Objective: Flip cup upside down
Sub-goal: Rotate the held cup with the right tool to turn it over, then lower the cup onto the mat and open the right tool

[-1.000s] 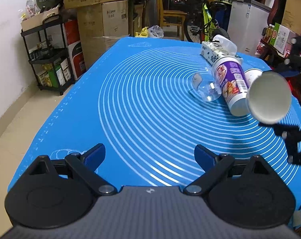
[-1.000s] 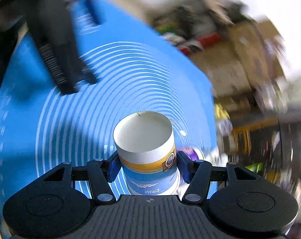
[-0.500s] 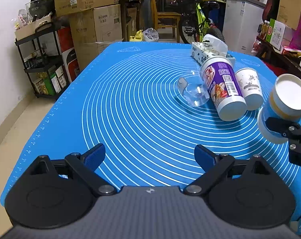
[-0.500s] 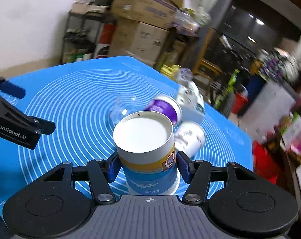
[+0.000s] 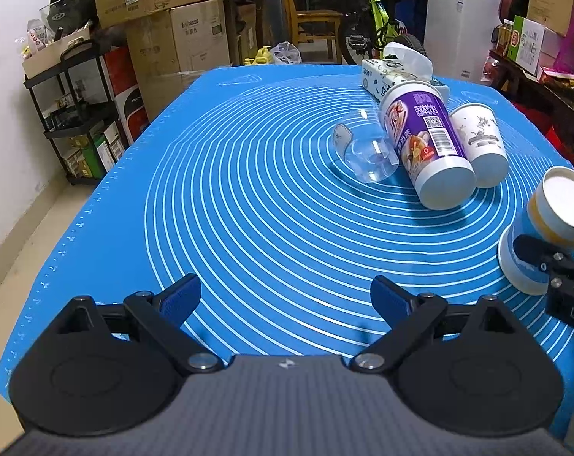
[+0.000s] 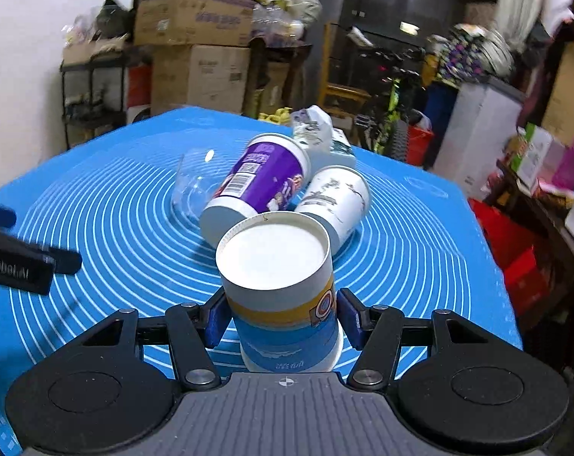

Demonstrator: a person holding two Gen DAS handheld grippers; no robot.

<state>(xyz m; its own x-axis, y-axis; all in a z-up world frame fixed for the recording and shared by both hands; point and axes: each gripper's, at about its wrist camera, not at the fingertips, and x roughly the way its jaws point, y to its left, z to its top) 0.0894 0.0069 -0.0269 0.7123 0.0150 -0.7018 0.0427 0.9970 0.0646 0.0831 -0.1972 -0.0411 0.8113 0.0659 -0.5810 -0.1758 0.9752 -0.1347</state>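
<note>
My right gripper (image 6: 279,319) is shut on a blue, yellow and white paper cup (image 6: 283,304). The cup stands inverted, flat white base up and wide rim down, at or just above the blue mat (image 6: 97,209). It also shows in the left wrist view (image 5: 545,228) at the mat's right edge, with the right gripper's fingers (image 5: 534,250) around it. My left gripper (image 5: 287,296) is open and empty, low over the mat's near edge.
A purple cup (image 5: 424,144), a white printed cup (image 5: 477,140) and a clear glass (image 5: 367,155) lie on their sides at the mat's far right. A tissue pack (image 5: 386,72) lies behind them. Boxes, shelves and a bicycle stand beyond the table.
The right gripper has turned the cup from lying sideways in the air to base up and lowered it to the mat's right edge. The left gripper stayed open and shifted slightly.
</note>
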